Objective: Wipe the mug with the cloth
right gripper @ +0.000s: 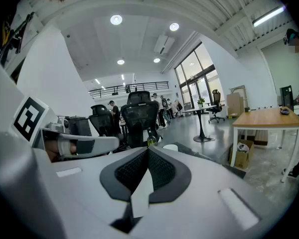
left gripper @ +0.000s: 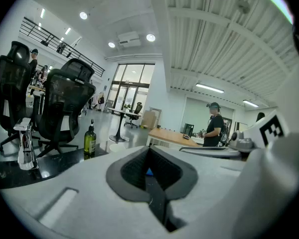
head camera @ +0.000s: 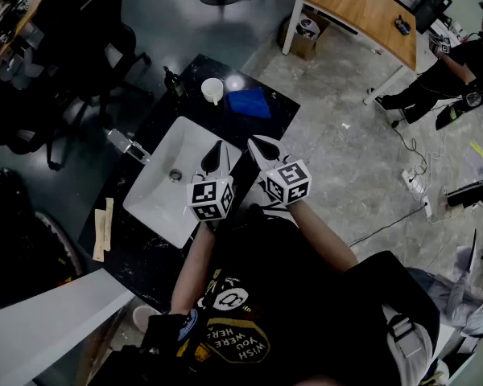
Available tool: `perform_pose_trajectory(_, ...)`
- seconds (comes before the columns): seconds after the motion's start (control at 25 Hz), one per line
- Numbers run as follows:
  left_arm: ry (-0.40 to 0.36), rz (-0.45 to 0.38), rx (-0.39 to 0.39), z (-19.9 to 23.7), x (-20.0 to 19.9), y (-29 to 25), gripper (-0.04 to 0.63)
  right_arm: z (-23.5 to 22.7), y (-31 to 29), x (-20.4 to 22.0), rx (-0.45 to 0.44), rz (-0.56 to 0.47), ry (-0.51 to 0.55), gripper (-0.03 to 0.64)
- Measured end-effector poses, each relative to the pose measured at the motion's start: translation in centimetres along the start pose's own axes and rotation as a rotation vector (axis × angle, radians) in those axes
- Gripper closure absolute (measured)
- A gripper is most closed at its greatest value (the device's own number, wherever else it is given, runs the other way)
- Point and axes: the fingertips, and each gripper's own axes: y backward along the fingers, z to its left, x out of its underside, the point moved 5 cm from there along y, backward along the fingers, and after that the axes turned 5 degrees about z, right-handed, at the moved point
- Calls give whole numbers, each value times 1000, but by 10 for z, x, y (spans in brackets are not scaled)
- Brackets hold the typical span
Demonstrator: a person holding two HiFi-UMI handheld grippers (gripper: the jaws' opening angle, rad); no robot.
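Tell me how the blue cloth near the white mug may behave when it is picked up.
The blue cloth lies flat on the dark counter, so it is probably floppy and light and would droop when lifted. Lying flat, it may slide rather than bunch up when pinched.

Free room: bare black countertop (head camera: pixel 185 115) beyond the white sink basin (head camera: pixel 154 190), open toward 12 o'clock. Obstacles: faucet (head camera: pixel 122 141) at the basin's 10 o'clock. Green bottle (head camera: pixel 174 81), white mug (head camera: pixel 212 90) and blue cloth (head camera: pixel 249 103) are ranged along the far end, from 11 to 1 o'clock.
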Motion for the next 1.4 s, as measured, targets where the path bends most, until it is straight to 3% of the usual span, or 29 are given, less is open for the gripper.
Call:
perform_pose_trajectory(0.4,14,-3,5,9,2,3,591,4,-3,2,16,6,14,618)
perform_pose_trajectory(0.76,9,52,67,25,11,-11,592,3,-15,15,25,13,35,618)
perform_pose_trajectory(1.04,28,48,37,45,15,-48,592,-37,-56,35,-59,77,84,615)
perform_pose_trajectory(1.4,33,91,-88,73,18,-130,592,-132,-154,63,-115,268,188,439)
